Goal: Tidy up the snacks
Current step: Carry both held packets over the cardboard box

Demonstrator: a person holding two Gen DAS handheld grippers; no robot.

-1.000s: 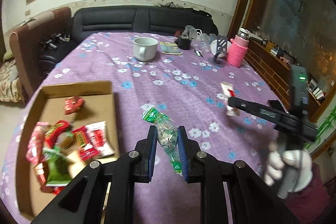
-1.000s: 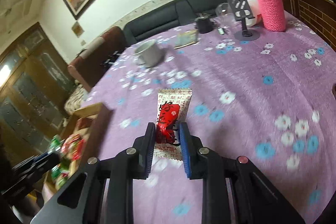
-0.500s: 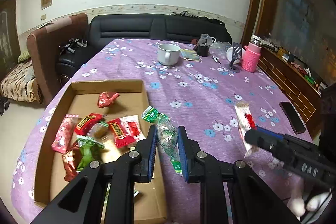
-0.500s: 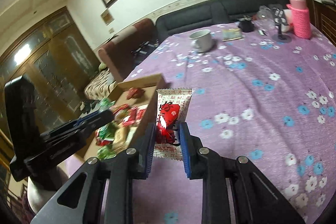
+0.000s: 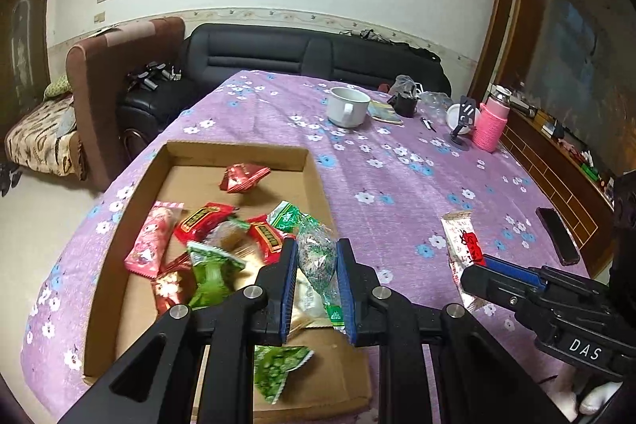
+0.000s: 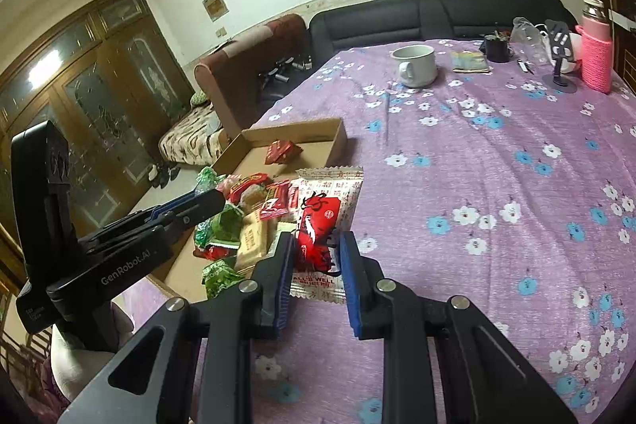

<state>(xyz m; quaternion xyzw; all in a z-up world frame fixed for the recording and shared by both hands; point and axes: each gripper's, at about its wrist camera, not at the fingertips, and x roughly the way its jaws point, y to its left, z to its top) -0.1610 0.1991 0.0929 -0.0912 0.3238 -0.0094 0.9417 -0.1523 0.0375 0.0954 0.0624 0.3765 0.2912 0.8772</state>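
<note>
My left gripper (image 5: 316, 265) is shut on a green-and-clear snack packet (image 5: 316, 253) and holds it above the right side of the cardboard box (image 5: 238, 150). The box holds several red, pink and green snack packets (image 5: 206, 221). My right gripper (image 6: 316, 253) is shut on a white-and-red snack packet (image 6: 324, 213) and holds it over the purple tablecloth, just right of the box (image 6: 338, 140). The right gripper also shows in the left wrist view (image 5: 473, 275), and the left gripper shows in the right wrist view (image 6: 206, 201).
On the far part of the flowered purple table stand a white mug (image 5: 348, 106), a pink bottle (image 5: 491, 126), a black phone stand (image 5: 463, 122) and small items. A black phone (image 5: 556, 235) lies near the right edge. A sofa (image 5: 310, 54) stands behind.
Both grippers have moved left toward the box with their packets. The left one, earlier over the tablecloth, is now over the box. The right one has come up beside the box.
</note>
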